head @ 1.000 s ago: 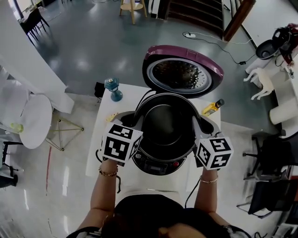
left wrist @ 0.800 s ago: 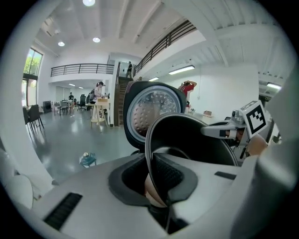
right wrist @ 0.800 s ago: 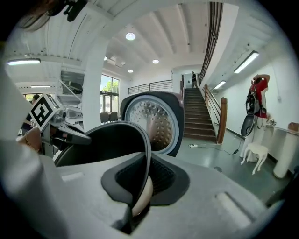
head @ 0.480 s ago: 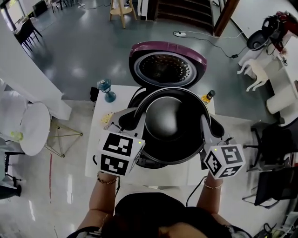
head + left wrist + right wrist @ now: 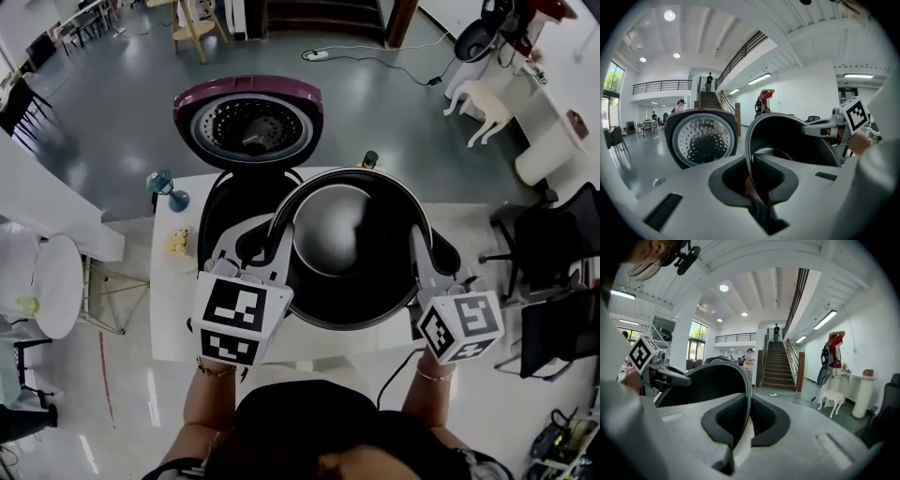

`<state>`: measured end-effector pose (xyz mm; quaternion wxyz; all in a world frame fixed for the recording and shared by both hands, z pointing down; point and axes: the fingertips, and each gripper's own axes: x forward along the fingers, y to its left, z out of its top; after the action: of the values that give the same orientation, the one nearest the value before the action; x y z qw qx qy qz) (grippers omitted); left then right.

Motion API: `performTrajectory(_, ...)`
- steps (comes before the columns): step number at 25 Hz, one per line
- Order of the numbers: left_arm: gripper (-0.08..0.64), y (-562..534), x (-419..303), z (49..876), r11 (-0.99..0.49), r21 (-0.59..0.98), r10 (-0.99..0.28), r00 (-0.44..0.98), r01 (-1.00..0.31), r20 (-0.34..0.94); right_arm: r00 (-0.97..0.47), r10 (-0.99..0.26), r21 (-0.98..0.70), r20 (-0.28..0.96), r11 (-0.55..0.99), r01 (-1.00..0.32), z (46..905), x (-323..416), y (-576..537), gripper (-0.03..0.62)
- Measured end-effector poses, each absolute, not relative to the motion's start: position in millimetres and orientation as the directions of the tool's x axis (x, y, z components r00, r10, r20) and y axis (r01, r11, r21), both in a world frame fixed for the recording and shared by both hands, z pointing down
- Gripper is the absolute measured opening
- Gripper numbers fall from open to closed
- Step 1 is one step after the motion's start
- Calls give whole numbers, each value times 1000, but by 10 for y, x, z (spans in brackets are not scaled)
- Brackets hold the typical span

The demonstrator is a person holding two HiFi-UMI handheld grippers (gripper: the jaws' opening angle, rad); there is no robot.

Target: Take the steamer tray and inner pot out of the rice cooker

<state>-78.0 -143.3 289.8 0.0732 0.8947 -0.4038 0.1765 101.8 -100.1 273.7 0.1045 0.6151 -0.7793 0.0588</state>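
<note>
Jaws of left gripper [image 5: 752, 180] and right gripper [image 5: 740, 427] clamp opposite rims of the pot [image 5: 347, 234]: stiff, smooth, likely heavy and slippery.

Head view: bright, even indoor light. Soft glare patches lie on the grey floor [image 5: 112, 112] far left, and a dull sheen sits in the bottom of the inner pot [image 5: 337, 234]. Straight lines bow towards the edges.

Both gripper views: round fisheye frames with black corners and heavy stretching at the rim. Ceiling lamps [image 5: 669, 15] and strip lights [image 5: 825, 319] burn white overhead. A window [image 5: 611, 79] far left glows, probably with daylight. The nearest foreground is soft.
</note>
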Motion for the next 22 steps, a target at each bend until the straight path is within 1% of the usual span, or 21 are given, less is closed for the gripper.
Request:
performTrajectory(4, 32, -1269, -320, 2970, -697, -15, -663, 636, -717, 395, -184, -950, 29, 251, 197, -980, 2802, 1460, -768, 25)
performTrajectory(10, 32, -985, 203, 3296, -726, 14, -603, 645, -688, 470, -148, -935, -26, 322, 148, -989, 3176, 1995, -422, 25)
performTrajectory(16, 34, -694, 606, 3789, -719, 69, -542, 620, -692, 568, -159, -885, -69, 437, 144, -987, 3647, 2407, -154, 25)
performTrajectory(22, 34, -419, 741, 4262, -705, 87, -494, 576, -704, 651, -214, -821, -137, 529, 167, -976, 4178, 2555, 64, 25)
